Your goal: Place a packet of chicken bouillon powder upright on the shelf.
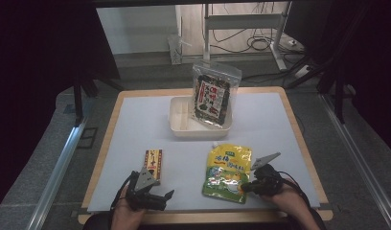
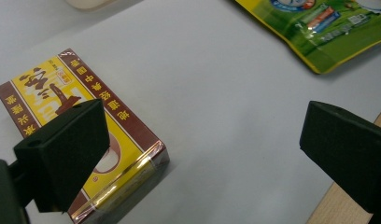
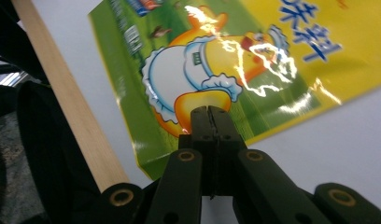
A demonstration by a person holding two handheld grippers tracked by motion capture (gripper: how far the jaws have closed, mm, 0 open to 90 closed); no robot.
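Note:
A red and yellow box [image 1: 153,163] lies flat at the front left of the white mat [image 1: 136,124]. My left gripper [image 1: 154,192] sits just in front of it, open; in the left gripper view its wide-apart jaws [image 2: 202,126] frame bare mat, with the box [image 2: 81,116] partly behind the left jaw. A yellow-green pouch [image 1: 228,172] with a cartoon duck lies flat at the front right. My right gripper [image 1: 245,188] is at the pouch's near right corner, shut. In the right gripper view its closed tips [image 3: 210,112] point over the pouch [image 3: 254,51], with nothing seen between them.
A white tray [image 1: 180,125] stands at the back middle of the mat, with a seaweed bag [image 1: 212,96] leaning upright in it. The table's wooden front edge [image 1: 208,215] runs just behind both hands. Desk legs and cables lie on the floor beyond.

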